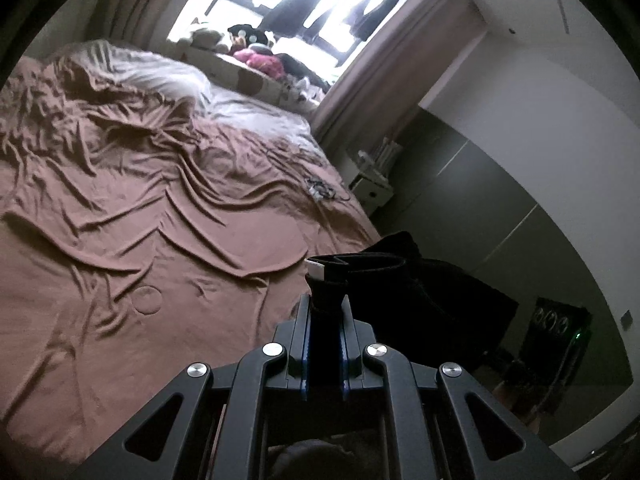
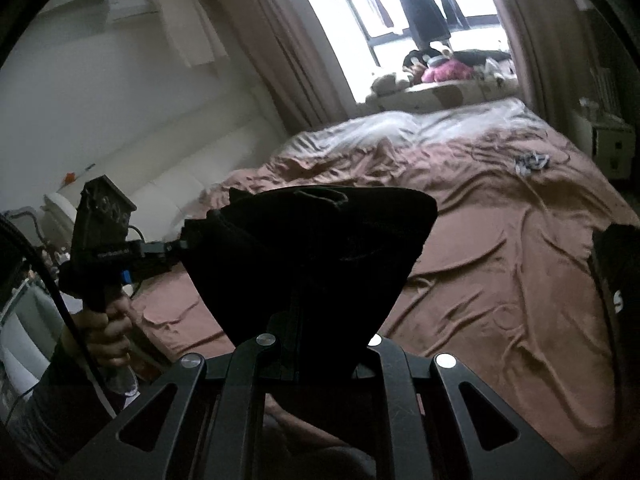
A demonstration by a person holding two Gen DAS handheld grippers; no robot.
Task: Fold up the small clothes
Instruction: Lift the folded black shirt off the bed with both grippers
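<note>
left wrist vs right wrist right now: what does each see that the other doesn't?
Left wrist only: the left hand-held gripper's fingers shut on a black garment edge with a white tag, and dark wardrobe panels at right.

Right wrist only: the person's hand holding the left hand-held gripper from the side, the garment stretched between both grippers and hiding the right hand-held gripper's fingertips, and a wall air conditioner.

Both: the wrinkled brown bedspread, the bright window, and stuffed toys on the sill.

Black garment (image 2: 304, 256) — small, dark, bunched; lifted clear above the brown bedspread, stretched between two clamped edges, white tag showing.
</note>
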